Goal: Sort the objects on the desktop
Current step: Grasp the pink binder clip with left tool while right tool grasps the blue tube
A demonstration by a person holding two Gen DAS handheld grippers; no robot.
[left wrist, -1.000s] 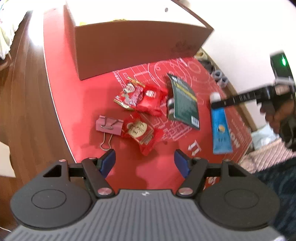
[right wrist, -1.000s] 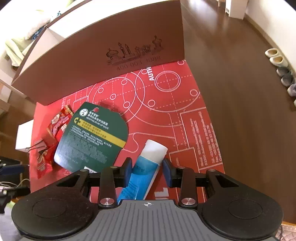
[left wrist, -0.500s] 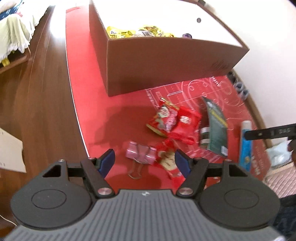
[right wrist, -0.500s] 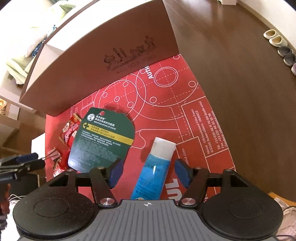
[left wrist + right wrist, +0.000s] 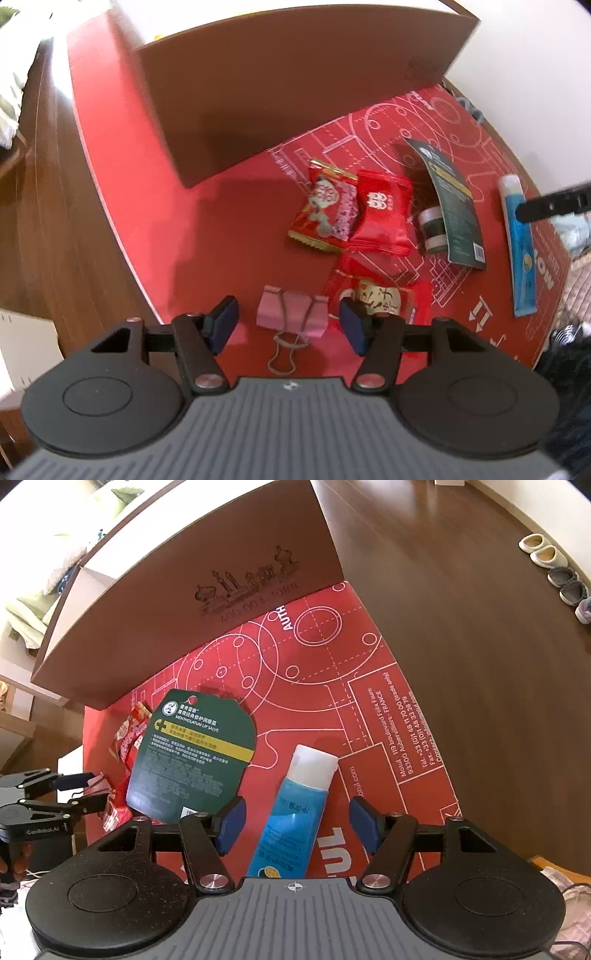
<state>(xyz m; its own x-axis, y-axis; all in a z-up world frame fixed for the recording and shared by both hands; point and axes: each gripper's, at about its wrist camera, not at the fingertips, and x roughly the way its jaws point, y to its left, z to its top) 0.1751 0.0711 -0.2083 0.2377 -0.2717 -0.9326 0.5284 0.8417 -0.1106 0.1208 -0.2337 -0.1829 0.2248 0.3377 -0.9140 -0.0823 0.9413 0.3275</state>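
A pink binder clip (image 5: 292, 316) lies on the red mat (image 5: 229, 229), between the spread fingers of my open left gripper (image 5: 290, 326). Three red candy packets (image 5: 380, 218) sit just beyond it and to the right. A green lip-salve card (image 5: 195, 753) leans over small tins (image 5: 432, 229). The blue tube with a white cap (image 5: 295, 812) lies between the fingers of my open right gripper (image 5: 297, 823); neither finger touches it. In the left wrist view the blue tube (image 5: 519, 243) is at the far right, under a black finger of the other gripper (image 5: 554, 203).
A tall brown cardboard box (image 5: 295, 85) stands at the mat's far side, its printed wall (image 5: 207, 602) close ahead of the right gripper. Dark wooden floor (image 5: 480, 635) surrounds the mat. Slippers (image 5: 554, 568) line the wall. A hand (image 5: 13, 860) holds the left gripper.
My right gripper let go of the blue tube and opened wide over it. My left gripper dropped toward the mat, bringing the pink binder clip between its fingers.
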